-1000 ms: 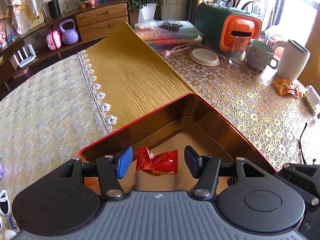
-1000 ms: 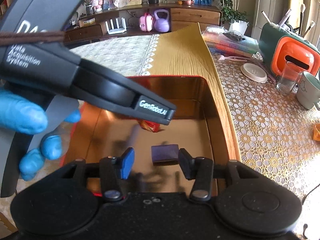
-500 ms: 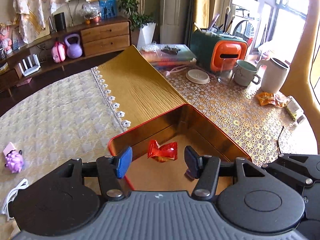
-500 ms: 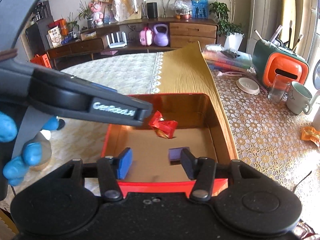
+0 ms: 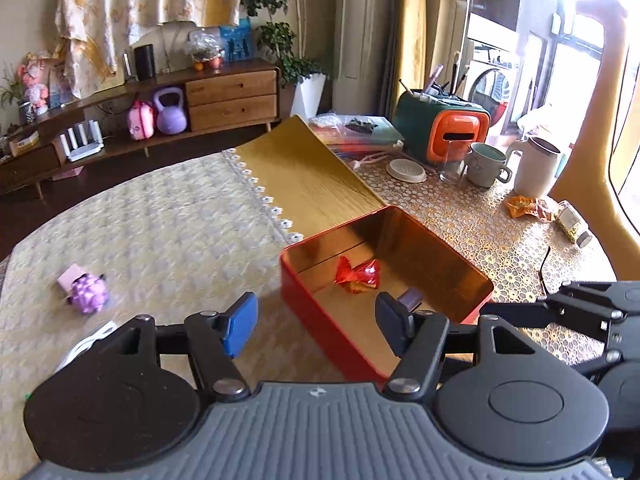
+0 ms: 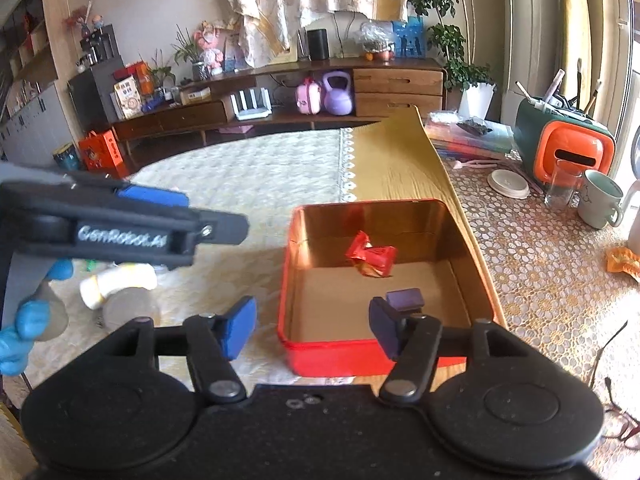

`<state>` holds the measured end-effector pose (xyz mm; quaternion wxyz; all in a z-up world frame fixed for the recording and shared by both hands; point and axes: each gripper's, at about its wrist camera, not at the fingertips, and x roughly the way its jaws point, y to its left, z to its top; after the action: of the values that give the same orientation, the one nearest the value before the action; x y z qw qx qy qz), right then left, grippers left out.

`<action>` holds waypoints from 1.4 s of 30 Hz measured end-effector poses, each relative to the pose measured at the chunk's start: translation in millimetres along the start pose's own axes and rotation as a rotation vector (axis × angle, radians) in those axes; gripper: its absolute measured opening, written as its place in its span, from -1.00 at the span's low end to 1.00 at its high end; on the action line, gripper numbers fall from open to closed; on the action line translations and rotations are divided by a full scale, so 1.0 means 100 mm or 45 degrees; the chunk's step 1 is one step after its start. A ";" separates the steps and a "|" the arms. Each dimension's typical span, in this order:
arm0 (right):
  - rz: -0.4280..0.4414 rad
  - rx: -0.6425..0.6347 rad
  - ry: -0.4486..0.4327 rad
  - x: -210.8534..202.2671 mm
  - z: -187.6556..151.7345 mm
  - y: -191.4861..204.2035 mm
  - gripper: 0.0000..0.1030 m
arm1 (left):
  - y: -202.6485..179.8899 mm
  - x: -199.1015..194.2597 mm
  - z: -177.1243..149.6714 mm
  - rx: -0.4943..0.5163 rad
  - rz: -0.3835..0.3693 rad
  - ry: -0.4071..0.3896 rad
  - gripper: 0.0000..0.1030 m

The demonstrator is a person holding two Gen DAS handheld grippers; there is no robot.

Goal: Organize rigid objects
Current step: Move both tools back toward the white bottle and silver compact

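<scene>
A red tin box [image 5: 316, 312] with a gold inside stands on the table; it also shows in the right wrist view [image 6: 332, 356]. Inside lie a red wrapped candy [image 5: 358, 275] [image 6: 372, 256] and a small purple block [image 6: 405, 299] [image 5: 412, 298]. My left gripper [image 5: 316, 326] is open and empty, above the box's near left corner. My right gripper [image 6: 312, 326] is open and empty, above the box's near edge. The left gripper's body [image 6: 120, 224] shows at the left of the right wrist view. A purple toy [image 5: 86, 290] lies on the cloth at the left.
A white bottle [image 6: 120, 282] and a clear jar [image 6: 128, 312] lie left of the box. At the back right stand a mug [image 5: 486, 164], a white jug [image 5: 536, 166], a glass [image 5: 452, 162], a green-orange holder [image 5: 444, 128] and an orange wrapper [image 5: 524, 206].
Both grippers have pulled back and up out of the box, staying open. The candy and the purple block stay on the box floor. The left gripper has shifted left.
</scene>
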<state>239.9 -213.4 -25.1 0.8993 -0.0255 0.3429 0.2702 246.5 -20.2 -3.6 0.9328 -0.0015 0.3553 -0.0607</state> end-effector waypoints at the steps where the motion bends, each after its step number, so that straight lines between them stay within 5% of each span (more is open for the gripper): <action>1: 0.005 0.001 -0.006 -0.02 0.00 0.03 0.25 | 0.03 -0.05 -0.03 -0.009 -0.001 -0.003 0.25; 12: 0.063 -0.033 -0.045 -0.18 -0.14 0.37 0.43 | 0.38 -0.53 -0.47 -0.080 0.033 -0.043 0.45; 25: 0.140 -0.060 -0.077 -0.16 -0.30 0.72 0.99 | 0.90 -0.91 -0.95 -0.192 0.192 -0.124 0.65; 33: 0.210 -0.064 -0.058 -0.02 -0.39 0.93 1.00 | 1.22 -0.95 -1.16 -0.224 0.282 -0.132 0.83; 42: 0.288 -0.131 0.004 0.22 -0.42 1.17 1.00 | 1.47 -0.76 -1.33 -0.221 0.247 -0.066 0.83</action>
<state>169.1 -112.9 -54.7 0.8600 -0.0332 0.3308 0.3872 119.1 139.3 -59.4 0.9395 -0.0494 0.3335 0.0607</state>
